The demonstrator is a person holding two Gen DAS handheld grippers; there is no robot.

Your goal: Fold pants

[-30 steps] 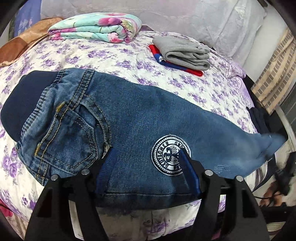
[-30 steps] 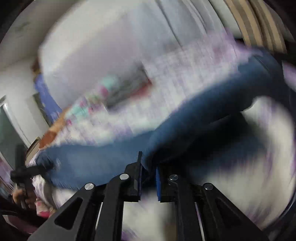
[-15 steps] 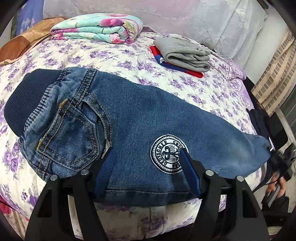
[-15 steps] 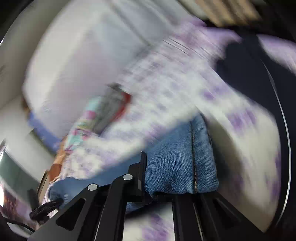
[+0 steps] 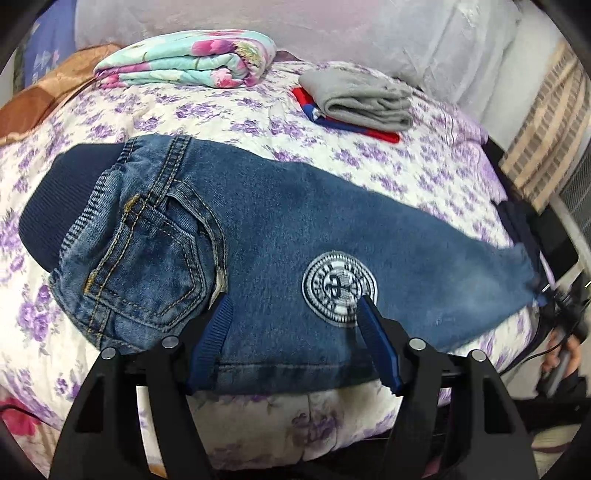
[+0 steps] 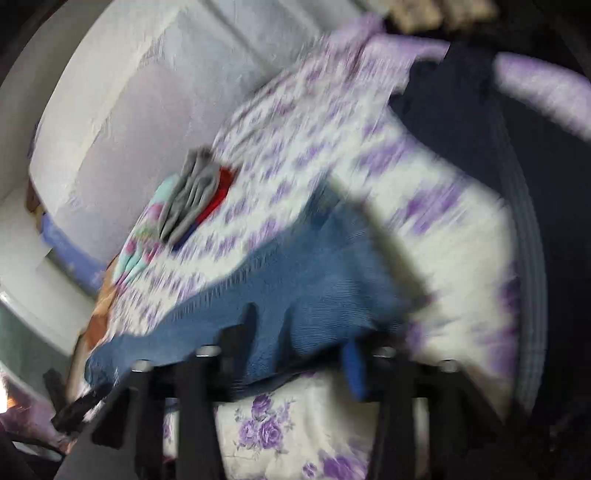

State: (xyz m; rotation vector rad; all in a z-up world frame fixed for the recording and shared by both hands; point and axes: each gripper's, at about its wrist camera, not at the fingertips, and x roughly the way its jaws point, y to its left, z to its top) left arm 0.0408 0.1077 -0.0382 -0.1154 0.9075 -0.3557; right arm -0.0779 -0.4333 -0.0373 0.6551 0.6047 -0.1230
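Small blue denim pants (image 5: 280, 240) lie folded lengthwise on the flowered bedspread (image 5: 369, 147), dark ribbed waistband at the left, leg end at the right, a round white patch (image 5: 339, 288) near the front edge. My left gripper (image 5: 293, 317) is open, its blue fingertips (image 5: 369, 314) resting over the pants' near edge beside the patch. In the blurred right wrist view the leg end (image 6: 314, 288) lies on the bed in front of my right gripper (image 6: 299, 354), whose jaws stand wide apart with the denim edge between them.
A folded floral blanket (image 5: 188, 59) and a folded grey garment on red-blue cloth (image 5: 362, 103) lie at the far side of the bed. A white curtain (image 5: 332, 29) hangs behind. Dark clothing (image 6: 461, 110) lies at the bed's right end.
My right gripper was shut on the leg end, carried it down to the bed, and now its jaws have opened. The leg now lies flat. The left gripper has hardly moved.
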